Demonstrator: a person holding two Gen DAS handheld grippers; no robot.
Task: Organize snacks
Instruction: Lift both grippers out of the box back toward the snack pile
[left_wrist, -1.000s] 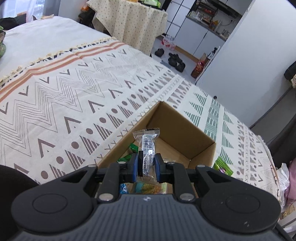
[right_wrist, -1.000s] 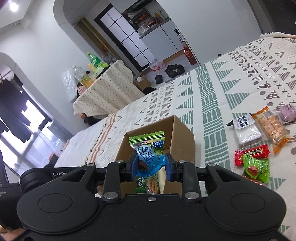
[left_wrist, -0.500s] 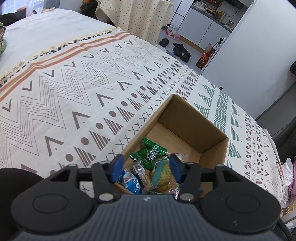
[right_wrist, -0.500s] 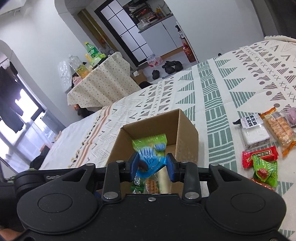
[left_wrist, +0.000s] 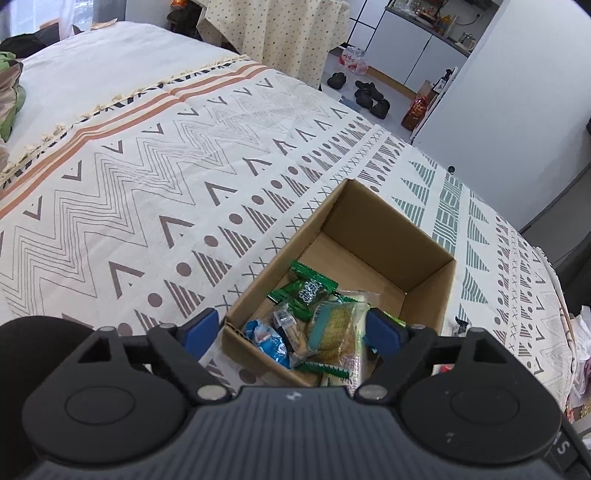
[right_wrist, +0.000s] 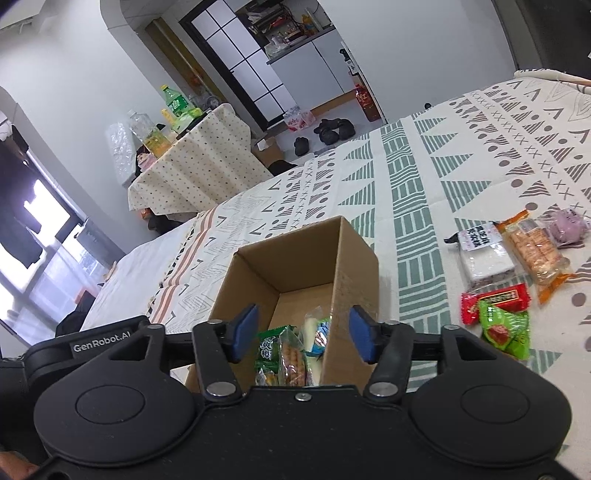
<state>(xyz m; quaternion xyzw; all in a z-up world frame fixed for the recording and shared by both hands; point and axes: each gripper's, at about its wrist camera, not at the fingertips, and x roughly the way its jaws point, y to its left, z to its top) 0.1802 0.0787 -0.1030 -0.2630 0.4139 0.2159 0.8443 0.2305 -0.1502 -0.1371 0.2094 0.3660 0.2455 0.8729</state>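
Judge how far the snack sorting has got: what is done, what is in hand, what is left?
Done: several packets lie in the cardboard box. In hand: nothing; the left gripper and right gripper are over the box, jaws opening and empty. Left: the loose snacks on the bedspread, including the green packet and biscuit pack.

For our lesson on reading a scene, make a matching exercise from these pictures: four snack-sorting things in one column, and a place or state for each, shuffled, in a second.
Things:
1. cardboard box
2. red packet
3. blue packet
4. left gripper

Places or states:
A. lying inside the box
B. on the blanket, outside the box
C. jaws opening, nothing held
D. standing open-topped, partly filled with snacks

Pairs: 1-D, 2-B, 3-A, 4-C
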